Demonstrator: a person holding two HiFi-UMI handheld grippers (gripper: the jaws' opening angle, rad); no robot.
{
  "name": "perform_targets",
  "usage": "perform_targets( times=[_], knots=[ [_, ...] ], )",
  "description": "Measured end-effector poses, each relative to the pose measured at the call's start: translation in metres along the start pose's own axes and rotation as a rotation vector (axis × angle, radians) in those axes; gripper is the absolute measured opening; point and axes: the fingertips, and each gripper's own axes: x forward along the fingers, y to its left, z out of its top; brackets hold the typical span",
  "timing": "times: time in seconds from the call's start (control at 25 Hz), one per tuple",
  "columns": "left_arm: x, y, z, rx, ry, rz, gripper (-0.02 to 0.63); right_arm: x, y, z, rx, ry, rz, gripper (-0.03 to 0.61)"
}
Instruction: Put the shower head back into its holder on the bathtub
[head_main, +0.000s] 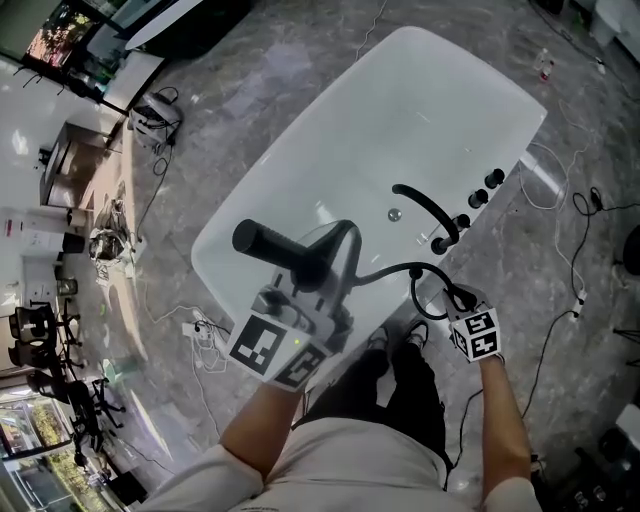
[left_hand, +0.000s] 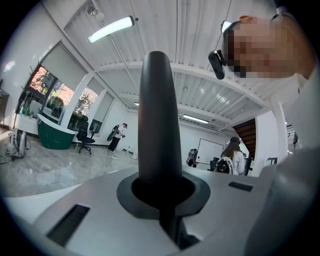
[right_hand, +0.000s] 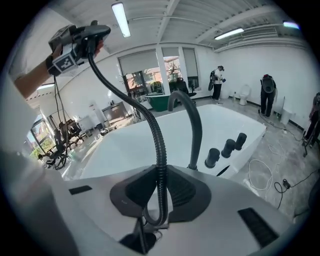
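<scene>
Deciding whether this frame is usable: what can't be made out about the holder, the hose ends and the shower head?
Holder: head view, black fittings on the bathtub rim too small to tell which it is.
Hose far end: right gripper view, lost beneath the right gripper clamping it.
Where hose meets shower head: head view, hidden behind the left gripper.

White shirt (head_main: 340, 465), black trousers (head_main: 420, 400); marker cube (head_main: 268, 345) on grey left gripper (head_main: 315, 275).

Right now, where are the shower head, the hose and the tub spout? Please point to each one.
shower head (head_main: 270, 245): head view, middle of its black handle.
hose (right_hand: 161, 175): right gripper view, the stretch just above the jaws.
tub spout (right_hand: 196, 131): right gripper view, its upright tube.
</scene>
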Motion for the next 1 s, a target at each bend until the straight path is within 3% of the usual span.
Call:
perform_targets(
  times=[0.36,0.48,0.68,1.0],
  knots=[
    [0.008,-0.019,0.011,0.002,-0.005,-0.035,0.014,0.023,0.006,-0.035,-0.02,0.103,0.068,0.066],
    [0.007,-0.023,0.015,0.015,-0.005,-0.05,0.014,0.036,0.014,-0.042,-0.042,0.151,0.092,0.106],
    [0.005,-0.024,0.024,0.027,-0.016,-0.048,0.014,0.049,0.016,-0.067,-0.084,0.251,0.097,0.106],
    [0.003,-0.013,0.013,0.048,0.013,-0.011,0.014,0.063,0.011,-0.08,-0.1,0.274,0.083,0.069]
  ],
)
